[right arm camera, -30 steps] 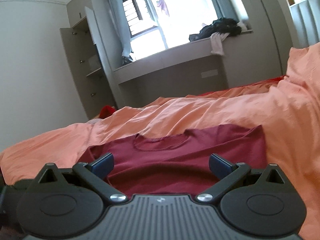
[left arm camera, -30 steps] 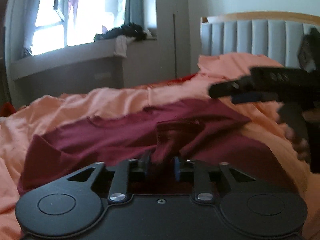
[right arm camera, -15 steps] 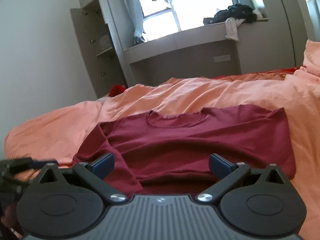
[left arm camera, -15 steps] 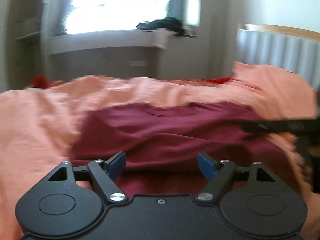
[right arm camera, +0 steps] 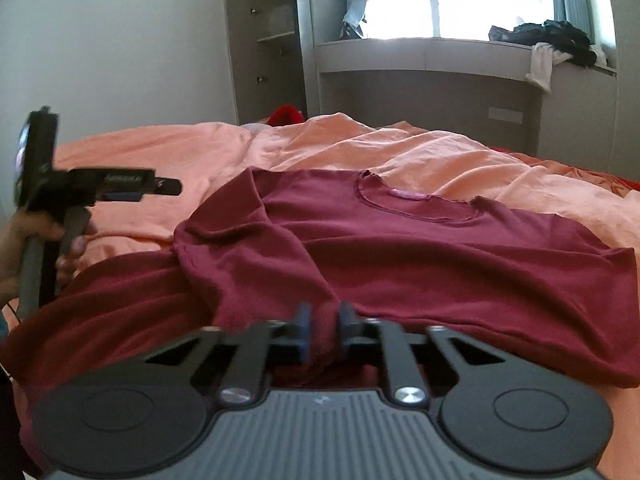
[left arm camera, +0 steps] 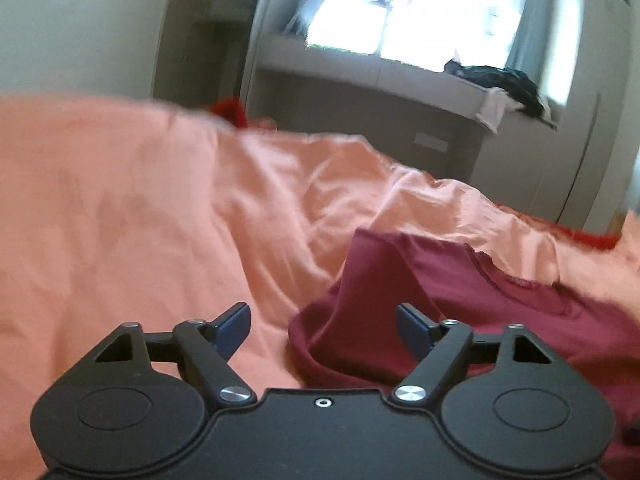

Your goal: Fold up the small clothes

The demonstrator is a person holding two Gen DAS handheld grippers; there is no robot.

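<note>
A dark red long-sleeved shirt [right arm camera: 420, 248] lies spread on an orange bedspread [right arm camera: 200, 152], neck hole at the far side. Its left sleeve [right arm camera: 256, 248] is folded across the body. My right gripper [right arm camera: 322, 326] is shut on the sleeve's cuff end at the near edge. My left gripper [left arm camera: 322, 326] is open and empty, hovering over the shirt's left shoulder edge [left arm camera: 360, 300]. The left gripper also shows in the right wrist view [right arm camera: 164, 186], held by a hand to the left of the shirt.
The orange bedspread [left arm camera: 140, 220] is rumpled around the shirt. A grey window bench [right arm camera: 432, 76] with a pile of dark clothes [right arm camera: 560, 40] stands beyond the bed. An open cupboard [right arm camera: 264, 40] stands at the back left. A red item [right arm camera: 286, 114] lies past the bed.
My left gripper let go of the sleeve, opened and swung away to the shirt's left side. My right gripper moved in and shut on the sleeve's cuff end.
</note>
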